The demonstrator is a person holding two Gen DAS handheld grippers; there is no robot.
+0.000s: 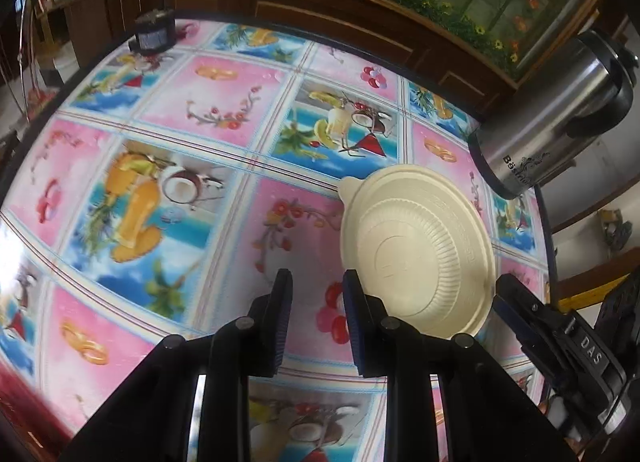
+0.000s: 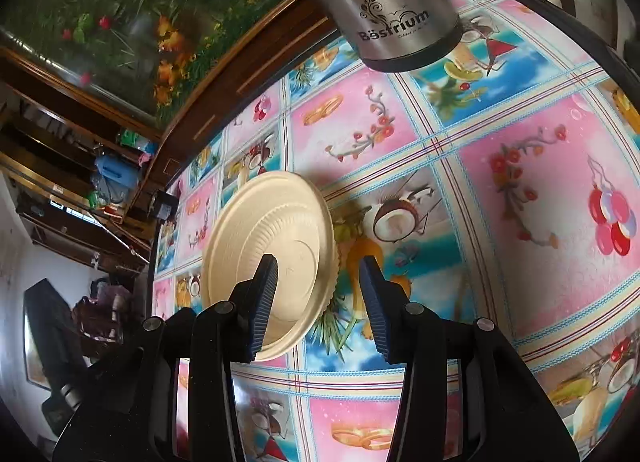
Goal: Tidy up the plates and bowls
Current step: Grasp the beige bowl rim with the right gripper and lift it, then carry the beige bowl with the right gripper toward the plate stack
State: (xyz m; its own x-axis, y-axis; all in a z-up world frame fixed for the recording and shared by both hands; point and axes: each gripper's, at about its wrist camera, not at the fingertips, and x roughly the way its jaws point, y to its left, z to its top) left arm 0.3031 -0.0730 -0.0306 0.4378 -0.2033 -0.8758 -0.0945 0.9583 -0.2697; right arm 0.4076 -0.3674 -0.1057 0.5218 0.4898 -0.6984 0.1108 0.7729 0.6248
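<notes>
your left claw (image 1: 316,294) and right claw (image 2: 318,282) both hang spread and empty over the tabletop (image 1: 200,109), the upside-down cream plate (image 1: 416,250) lies between them, and beyond it the steel kettle (image 1: 556,113) risks a knock if you swing wide.

The table (image 1: 208,109) wears a glossy cloth of pink and blue squares, printed with fruit, coconuts, cherries and palm leaves, edged by pale striped bands. A cream plate (image 1: 416,250), ribbed in rings, sits at right centre. The kettle (image 1: 556,109) at upper right is brushed silver with black trim and a black scroll motif. The fingers (image 1: 280,326) are black with dark blue ridged pads.
</notes>
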